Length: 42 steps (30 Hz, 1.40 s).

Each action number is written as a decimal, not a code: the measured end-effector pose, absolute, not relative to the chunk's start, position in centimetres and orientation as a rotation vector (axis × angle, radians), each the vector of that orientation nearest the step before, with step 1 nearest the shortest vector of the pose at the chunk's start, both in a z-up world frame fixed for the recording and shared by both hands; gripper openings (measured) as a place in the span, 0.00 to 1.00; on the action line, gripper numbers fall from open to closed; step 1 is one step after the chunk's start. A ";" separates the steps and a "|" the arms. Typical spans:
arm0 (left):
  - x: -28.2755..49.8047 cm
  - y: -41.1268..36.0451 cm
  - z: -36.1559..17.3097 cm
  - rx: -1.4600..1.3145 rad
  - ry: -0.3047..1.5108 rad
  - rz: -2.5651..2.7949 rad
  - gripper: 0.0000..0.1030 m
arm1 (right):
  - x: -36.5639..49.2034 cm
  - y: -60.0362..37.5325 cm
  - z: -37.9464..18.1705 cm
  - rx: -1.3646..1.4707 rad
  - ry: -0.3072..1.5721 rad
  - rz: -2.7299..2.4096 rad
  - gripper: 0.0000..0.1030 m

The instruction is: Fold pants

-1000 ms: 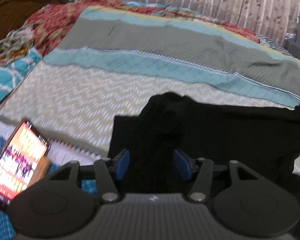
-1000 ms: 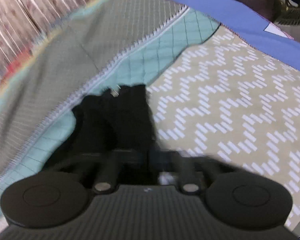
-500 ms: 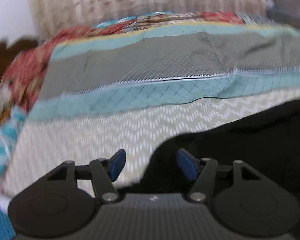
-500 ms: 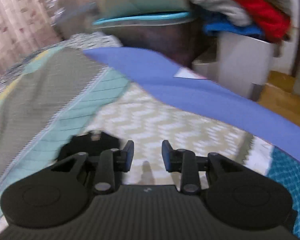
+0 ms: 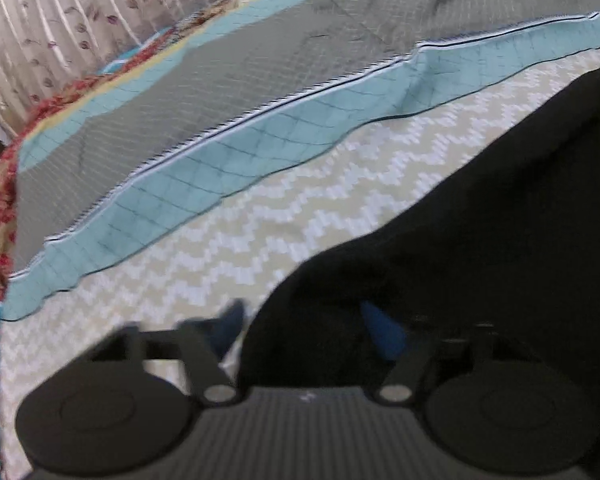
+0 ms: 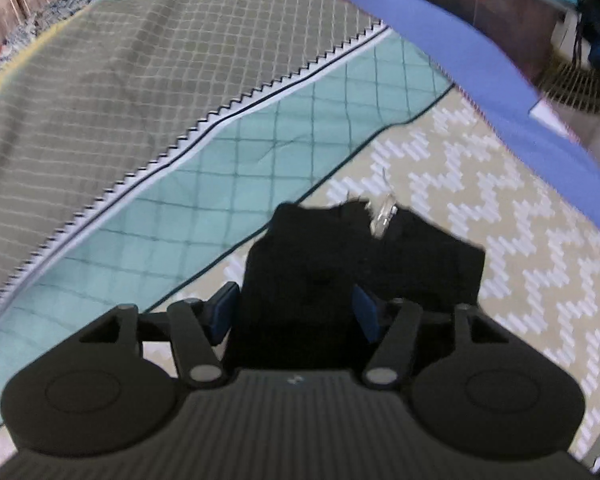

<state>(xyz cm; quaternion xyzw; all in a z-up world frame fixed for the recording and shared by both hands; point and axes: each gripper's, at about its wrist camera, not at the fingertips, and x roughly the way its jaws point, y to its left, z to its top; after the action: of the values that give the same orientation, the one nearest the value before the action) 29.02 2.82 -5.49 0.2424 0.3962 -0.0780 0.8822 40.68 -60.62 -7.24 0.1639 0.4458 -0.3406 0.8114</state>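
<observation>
Left wrist view: my left gripper (image 5: 304, 326) points down at the black pants (image 5: 480, 232), which spread over the zigzag-patterned band of the bedspread (image 5: 236, 236) and fill the right half of the picture. The jaws are closing with the edge of the cloth between them — the right blue pad (image 5: 382, 334) lies over the dark fabric, the left one sits just off its edge, above the bedspread, and neither presses the cloth yet. Beyond the pants run a teal quilted stripe and a grey one, and past those a pleated curtain (image 5: 60, 28).

Right wrist view: my right gripper (image 6: 294, 314) stands over the other end of the pants (image 6: 340, 256), a bunched black fold with a small metal clasp (image 6: 382, 216) at its far edge. Its jaws are opening — the fold lies between the blue pads, loose. A blue sheet (image 6: 480, 80) lies beyond the pants, along the bedspread's (image 6: 520, 220) far side.
</observation>
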 end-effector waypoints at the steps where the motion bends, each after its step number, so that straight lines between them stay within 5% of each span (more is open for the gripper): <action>1: 28.8 2.5 -5.4 0.505 0.826 -0.176 0.25 | 40.6 -60.6 -7.0 0.322 0.946 -0.705 0.19; 2: 28.4 2.0 -5.3 0.521 0.819 -0.172 0.17 | 40.5 -60.9 -6.9 0.338 0.942 -0.697 0.07; 16: 10.9 3.8 7.0 0.335 0.506 -0.110 0.14 | 16.4 -65.2 6.8 0.879 0.524 -0.524 0.06; 26: -3.9 3.5 3.8 0.278 0.645 -0.161 0.15 | -1.6 -65.5 -0.6 1.141 0.525 -0.644 0.07; 28: -4.7 3.1 2.0 0.290 0.689 -0.150 0.18 | -2.8 -65.5 -2.3 1.155 0.558 -0.686 0.07; 30: -5.0 3.1 0.7 0.289 0.744 -0.129 0.20 | -3.3 -65.4 -3.4 1.179 0.569 -0.732 0.26; 33: -5.9 3.8 1.2 0.236 0.776 -0.121 0.32 | -4.3 -65.6 -2.8 1.223 0.522 -0.751 0.39; 36: -8.4 5.6 3.4 0.159 0.740 -0.116 0.56 | -4.6 -64.3 -0.1 1.077 0.500 -0.773 0.42; 42: -7.7 13.5 6.2 -0.200 0.738 -0.029 0.75 | -0.9 -54.6 5.7 0.682 0.489 -0.461 0.42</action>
<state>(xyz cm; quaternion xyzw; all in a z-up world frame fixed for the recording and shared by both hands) -7.70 13.52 6.23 -0.0976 0.3599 -0.0140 0.9278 -0.87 -54.60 5.68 0.3282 0.2354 -0.2220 0.8874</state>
